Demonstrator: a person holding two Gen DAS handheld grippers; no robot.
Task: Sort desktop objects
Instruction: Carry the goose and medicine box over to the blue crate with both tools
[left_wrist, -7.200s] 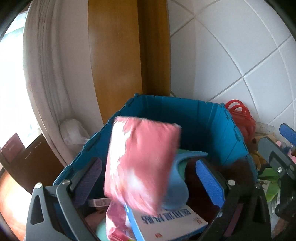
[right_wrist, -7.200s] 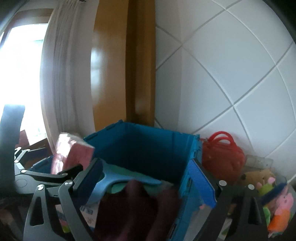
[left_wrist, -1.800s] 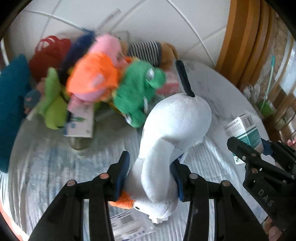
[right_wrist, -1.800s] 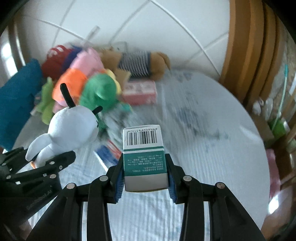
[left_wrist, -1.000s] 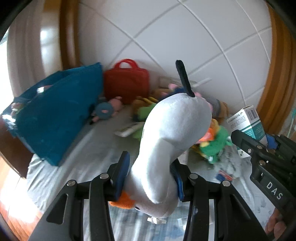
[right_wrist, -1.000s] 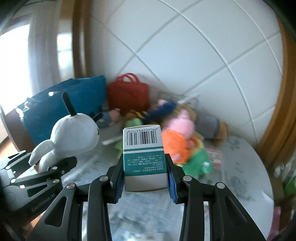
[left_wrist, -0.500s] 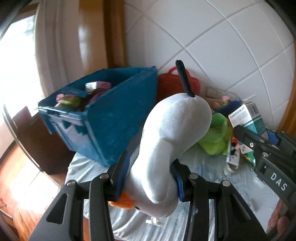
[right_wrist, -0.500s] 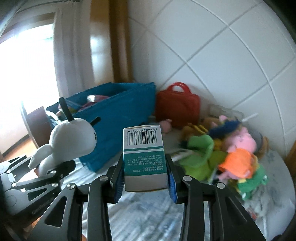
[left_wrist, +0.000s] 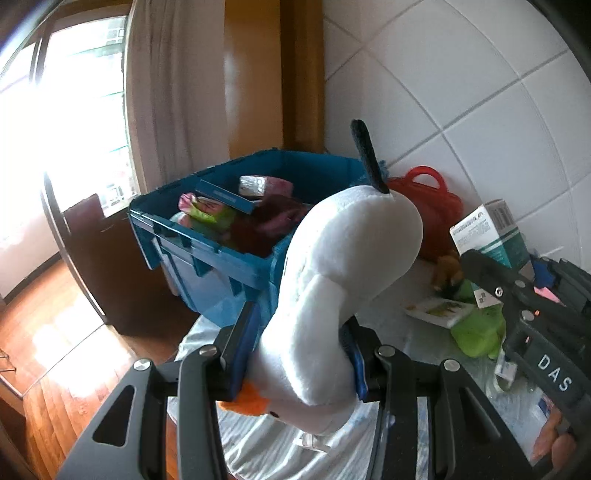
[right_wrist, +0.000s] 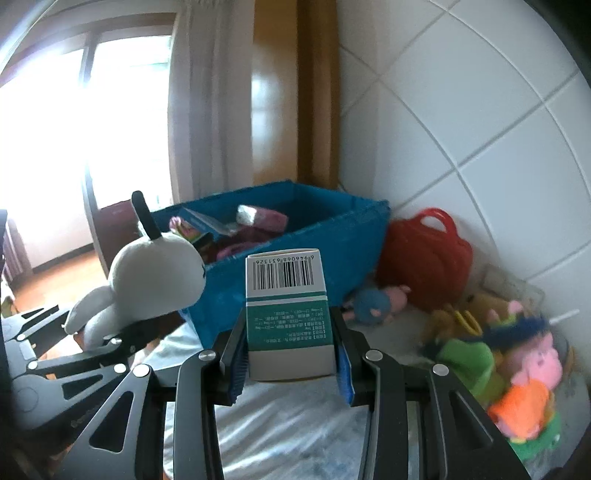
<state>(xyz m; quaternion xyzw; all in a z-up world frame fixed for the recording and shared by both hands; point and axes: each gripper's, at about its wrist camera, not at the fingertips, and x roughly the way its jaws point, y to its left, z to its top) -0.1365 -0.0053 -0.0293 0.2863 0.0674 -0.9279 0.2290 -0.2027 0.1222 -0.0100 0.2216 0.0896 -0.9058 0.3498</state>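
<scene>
My left gripper (left_wrist: 301, 352) is shut on a white plush rabbit (left_wrist: 340, 273) with a black ear tip and an orange foot; the right wrist view shows the same rabbit (right_wrist: 155, 280) at the left. My right gripper (right_wrist: 290, 356) is shut on a green-and-white carton (right_wrist: 288, 314) with a barcode on top, which also shows at the right in the left wrist view as the carton (left_wrist: 487, 232). Both are held in the air in front of a blue crate (left_wrist: 207, 254), (right_wrist: 332, 236) that holds packets and cloth.
A red toy bag (right_wrist: 432, 258) stands against the tiled wall right of the crate. Several plush toys (right_wrist: 517, 365) lie heaped at the right on the white tabletop (right_wrist: 288, 435). A curtain (left_wrist: 173, 92), a window and wooden floor (left_wrist: 55, 350) lie beyond the table's left edge.
Both grippers have swung left with their loads, from facing the plush heap to facing the blue crate, which now looms nearer. Neither grip has changed.
</scene>
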